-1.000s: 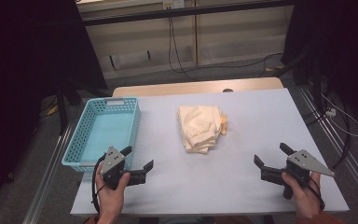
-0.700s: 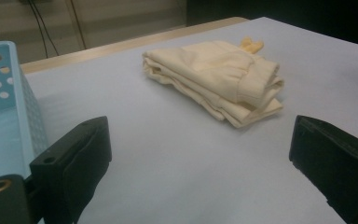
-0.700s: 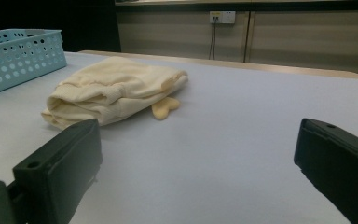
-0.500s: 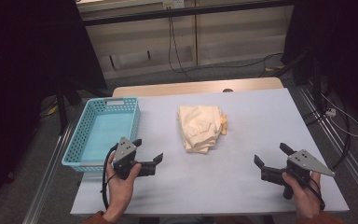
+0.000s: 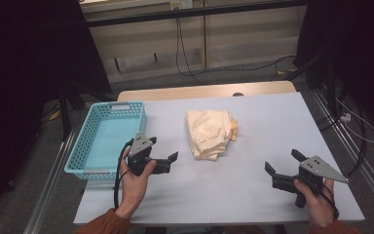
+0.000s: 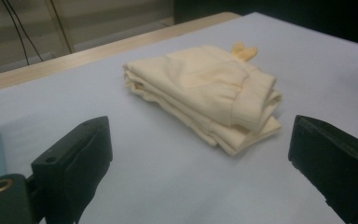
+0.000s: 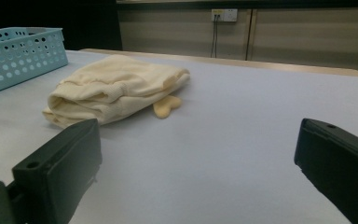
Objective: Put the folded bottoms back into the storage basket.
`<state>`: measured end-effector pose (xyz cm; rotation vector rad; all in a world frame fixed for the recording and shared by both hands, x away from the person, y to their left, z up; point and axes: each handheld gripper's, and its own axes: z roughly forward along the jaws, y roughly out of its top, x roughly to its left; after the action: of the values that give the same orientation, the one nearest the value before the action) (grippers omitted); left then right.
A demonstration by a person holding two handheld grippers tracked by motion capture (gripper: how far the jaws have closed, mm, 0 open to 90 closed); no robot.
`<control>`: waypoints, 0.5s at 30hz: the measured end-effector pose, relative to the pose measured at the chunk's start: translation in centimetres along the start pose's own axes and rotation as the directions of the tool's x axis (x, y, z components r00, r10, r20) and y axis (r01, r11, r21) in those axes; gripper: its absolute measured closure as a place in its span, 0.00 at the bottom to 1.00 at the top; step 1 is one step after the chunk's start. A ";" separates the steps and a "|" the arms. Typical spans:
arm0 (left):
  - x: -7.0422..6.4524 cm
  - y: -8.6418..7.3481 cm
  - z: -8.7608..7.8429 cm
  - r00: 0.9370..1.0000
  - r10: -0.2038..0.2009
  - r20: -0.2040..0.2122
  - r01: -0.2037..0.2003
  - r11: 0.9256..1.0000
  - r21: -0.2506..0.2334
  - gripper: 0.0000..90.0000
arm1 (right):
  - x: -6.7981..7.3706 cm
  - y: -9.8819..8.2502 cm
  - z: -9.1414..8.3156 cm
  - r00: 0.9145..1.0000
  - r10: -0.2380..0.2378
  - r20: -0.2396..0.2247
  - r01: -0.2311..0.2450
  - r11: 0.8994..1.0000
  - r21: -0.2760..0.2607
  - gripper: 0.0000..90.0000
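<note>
A folded cream garment lies in the middle of the pale table; it fills the centre of the left gripper view and sits at left in the right gripper view. My left gripper hovers just left of the garment, near the basket, jaws wide apart and empty. My right gripper rests near the front right of the table, also open with nothing between its jaws. A small yellow tab pokes out from under the garment.
A light blue perforated basket stands at the table's left edge, also seen at the left in the right gripper view. A wooden strip runs along the far edge. Cables lie on the floor beyond.
My left gripper has moved up and to the right, from the front left edge toward the garment. The right gripper has stayed where it was.
</note>
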<state>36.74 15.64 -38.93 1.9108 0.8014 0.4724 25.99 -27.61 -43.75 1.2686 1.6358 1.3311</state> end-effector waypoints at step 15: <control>1.5 2.2 3.1 0.998 -0.061 0.033 0.061 0.998 0.013 0.07 | 0.0 0.0 0.1 1.000 -0.001 -0.006 0.001 1.000 0.002 0.01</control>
<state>40.44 14.03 -38.43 1.8944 0.8396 0.3981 26.06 -27.56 -43.77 1.2664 1.6421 1.3342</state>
